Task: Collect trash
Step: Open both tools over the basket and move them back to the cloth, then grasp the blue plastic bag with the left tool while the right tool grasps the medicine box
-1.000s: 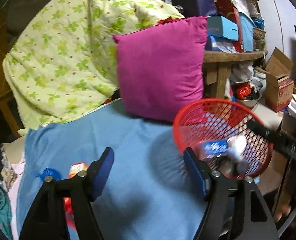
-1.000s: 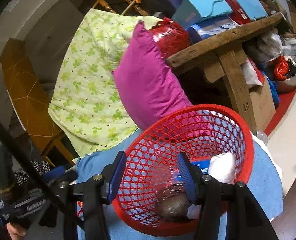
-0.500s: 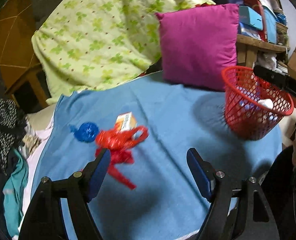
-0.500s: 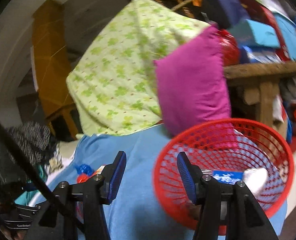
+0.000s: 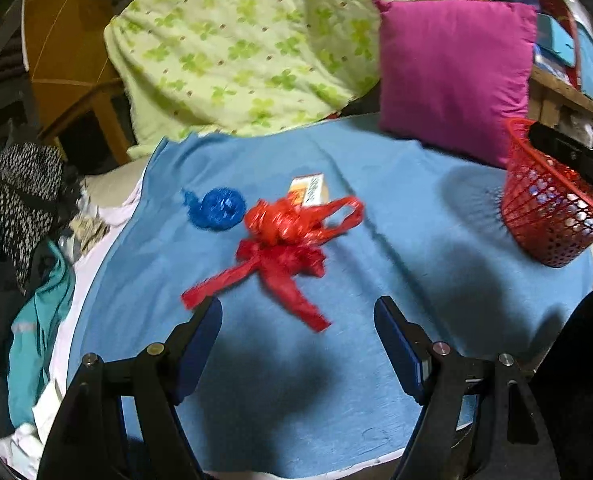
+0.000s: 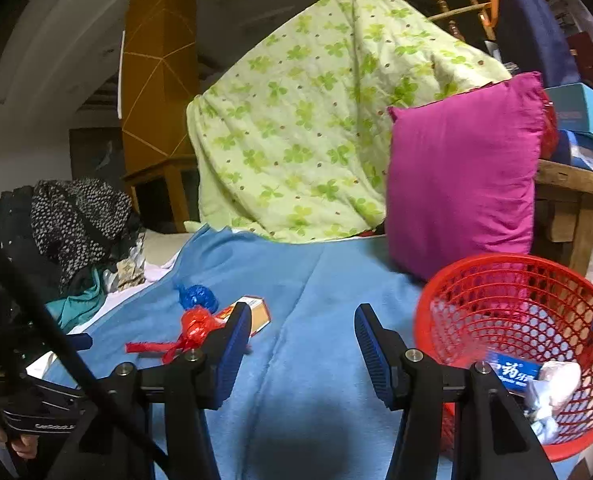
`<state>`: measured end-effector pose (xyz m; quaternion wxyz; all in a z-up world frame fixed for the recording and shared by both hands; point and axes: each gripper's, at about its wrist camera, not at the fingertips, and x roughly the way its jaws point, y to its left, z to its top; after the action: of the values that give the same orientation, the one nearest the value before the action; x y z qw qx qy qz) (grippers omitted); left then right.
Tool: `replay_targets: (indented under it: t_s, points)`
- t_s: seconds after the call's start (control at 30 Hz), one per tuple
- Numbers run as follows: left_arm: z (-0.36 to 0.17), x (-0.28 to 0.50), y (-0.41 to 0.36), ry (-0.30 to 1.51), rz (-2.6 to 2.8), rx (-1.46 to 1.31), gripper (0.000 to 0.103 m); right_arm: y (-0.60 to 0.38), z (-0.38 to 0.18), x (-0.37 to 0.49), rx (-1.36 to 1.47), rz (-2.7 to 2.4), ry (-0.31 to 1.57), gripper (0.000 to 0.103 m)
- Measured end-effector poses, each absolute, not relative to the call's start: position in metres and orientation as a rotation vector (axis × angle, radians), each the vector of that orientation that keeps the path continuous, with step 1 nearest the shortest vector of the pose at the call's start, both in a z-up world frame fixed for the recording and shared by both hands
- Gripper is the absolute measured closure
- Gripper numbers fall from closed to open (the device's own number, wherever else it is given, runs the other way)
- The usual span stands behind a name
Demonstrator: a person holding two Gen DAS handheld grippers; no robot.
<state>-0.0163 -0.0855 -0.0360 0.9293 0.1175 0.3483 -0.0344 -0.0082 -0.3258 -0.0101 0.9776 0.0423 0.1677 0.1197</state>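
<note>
My left gripper [image 5: 296, 328] and right gripper [image 6: 302, 330]: jaws wide apart, empty. Red bag [image 5: 284, 240], blue wad [image 5: 216, 208], small box [image 5: 308, 190] on blue blanket [image 5: 396, 240]; red basket [image 6: 516, 344] near pink pillow [image 6: 462, 184], green quilt [image 6: 296, 120] behind.

Both tools [image 5: 296, 330] [image 6: 302, 334] agape, empty.

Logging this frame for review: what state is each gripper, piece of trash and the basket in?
Left gripper: open, empty.
Right gripper: open, empty.
Red plastic bag: crumpled, lying on the blue blanket.
Blue wad: balled up, on the blanket.
Small box: lying flat beside the bag.
Red basket: upright, partly filled with trash.
</note>
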Motion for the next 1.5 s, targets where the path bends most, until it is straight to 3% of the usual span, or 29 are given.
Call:
replay_targets:
  t_s: [0.8, 1.5]
  points:
    - [-0.062, 0.004, -0.035, 0.775, 0.062, 0.129, 0.024, -0.291, -0.023, 0.006, 0.045, 0.315, 0.414, 0.042]
    - [-0.077, 0.036, 0.016, 0.685, 0.058, 0.095, 0.024, -0.251, -0.051, 0.038, -0.048, 0.340, 0.604, 0.042]
